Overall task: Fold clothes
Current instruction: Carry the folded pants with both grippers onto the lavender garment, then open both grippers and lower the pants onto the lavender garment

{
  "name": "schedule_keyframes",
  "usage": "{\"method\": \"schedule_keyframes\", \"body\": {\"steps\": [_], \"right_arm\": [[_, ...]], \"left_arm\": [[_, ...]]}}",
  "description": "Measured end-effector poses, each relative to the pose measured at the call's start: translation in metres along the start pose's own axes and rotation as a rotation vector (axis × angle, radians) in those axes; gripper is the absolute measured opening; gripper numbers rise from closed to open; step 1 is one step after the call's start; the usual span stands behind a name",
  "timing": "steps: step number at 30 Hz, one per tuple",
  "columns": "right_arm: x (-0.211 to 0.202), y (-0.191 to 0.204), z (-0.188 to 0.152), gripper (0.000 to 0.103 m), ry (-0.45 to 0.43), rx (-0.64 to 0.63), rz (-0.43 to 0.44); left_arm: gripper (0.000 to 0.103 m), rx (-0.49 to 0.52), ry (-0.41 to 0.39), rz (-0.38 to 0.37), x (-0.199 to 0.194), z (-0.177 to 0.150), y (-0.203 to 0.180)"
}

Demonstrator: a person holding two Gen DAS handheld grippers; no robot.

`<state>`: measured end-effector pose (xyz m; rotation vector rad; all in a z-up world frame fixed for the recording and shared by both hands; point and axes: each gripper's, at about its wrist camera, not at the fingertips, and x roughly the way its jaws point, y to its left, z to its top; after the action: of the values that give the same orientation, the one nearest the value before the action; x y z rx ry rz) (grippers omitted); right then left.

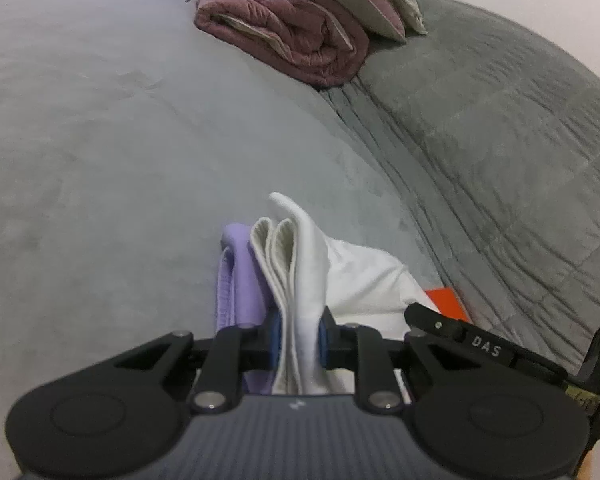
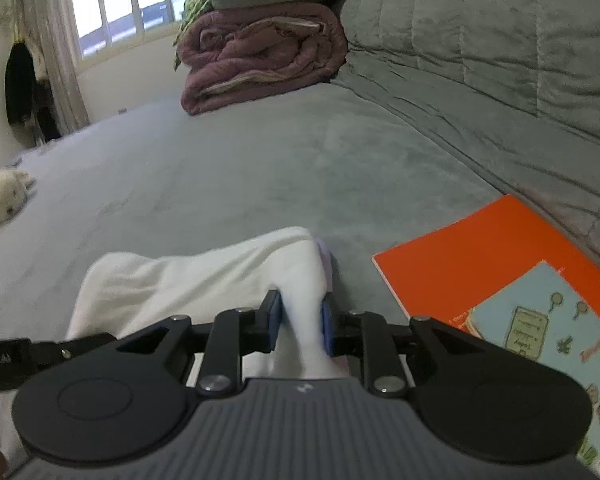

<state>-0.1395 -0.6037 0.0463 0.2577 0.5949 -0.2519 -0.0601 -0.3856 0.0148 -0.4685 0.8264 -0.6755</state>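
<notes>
Nearest us, our left gripper (image 1: 298, 334) pinches stacked folds of the white garment (image 1: 300, 264) beside a lilac cloth (image 1: 240, 276); our right gripper (image 2: 300, 326) clamps the garment's other end above the grey bed (image 2: 220, 168), an orange book (image 2: 472, 256) just beside.

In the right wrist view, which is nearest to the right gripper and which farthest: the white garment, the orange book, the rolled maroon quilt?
1. White garment: clamped in the right gripper.
2. Orange book: on the bed, right of it.
3. Rolled maroon quilt: far end of the bed, ahead.
</notes>
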Motion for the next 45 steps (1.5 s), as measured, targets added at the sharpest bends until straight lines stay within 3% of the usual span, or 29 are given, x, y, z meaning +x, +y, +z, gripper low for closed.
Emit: {"method": "schedule_keyframes", "body": {"steps": [7, 13, 15, 17, 20, 26, 29, 31, 34, 37, 38, 41, 45], "right_arm": [[0.004, 0.009, 0.0, 0.021, -0.005, -0.02, -0.015], [0.005, 0.004, 0.001, 0.021, 0.02, -0.022, -0.032], [0.005, 0.007, 0.0, 0.03, 0.022, -0.041, -0.071], [0.004, 0.01, -0.001, 0.046, 0.021, -0.055, -0.112], [-0.001, 0.005, -0.001, 0.047, 0.017, -0.03, -0.121], [0.002, -0.018, -0.011, 0.047, 0.029, 0.145, -0.093], [0.001, -0.015, -0.012, 0.047, 0.027, 0.114, -0.1], [-0.005, -0.015, -0.007, 0.047, 0.005, 0.108, -0.116], [-0.026, -0.016, 0.001, 0.047, -0.113, 0.144, -0.13], [-0.036, -0.015, 0.003, 0.018, -0.194, 0.186, -0.019], [-0.034, -0.013, 0.002, 0.015, -0.185, 0.176, -0.011], [-0.023, -0.01, -0.003, 0.014, -0.139, 0.14, -0.018], [-0.01, -0.005, -0.01, 0.012, -0.077, 0.092, -0.028]], "left_arm": [[0.018, 0.044, -0.041, 0.011, -0.006, -0.003, -0.006], [0.024, 0.035, -0.001, 0.016, 0.0, -0.003, 0.0], [0.03, 0.051, 0.01, 0.003, 0.001, 0.002, 0.0], [0.037, 0.081, -0.006, 0.017, -0.002, 0.007, -0.001], [0.041, 0.103, -0.041, 0.046, -0.007, 0.016, 0.002], [0.045, 0.154, 0.003, 0.086, 0.004, 0.019, 0.003], [0.046, 0.142, 0.007, 0.085, 0.003, 0.019, 0.006], [0.046, 0.134, -0.001, 0.09, -0.001, 0.022, 0.006], [0.041, 0.179, -0.078, 0.113, -0.016, 0.03, -0.006], [0.042, 0.308, -0.145, 0.076, -0.025, 0.034, -0.031], [0.042, 0.367, -0.149, 0.057, -0.025, 0.032, -0.041], [0.042, 0.464, -0.077, 0.001, -0.004, 0.026, -0.055], [0.039, 0.51, -0.01, 0.055, 0.037, 0.014, -0.052]]}}
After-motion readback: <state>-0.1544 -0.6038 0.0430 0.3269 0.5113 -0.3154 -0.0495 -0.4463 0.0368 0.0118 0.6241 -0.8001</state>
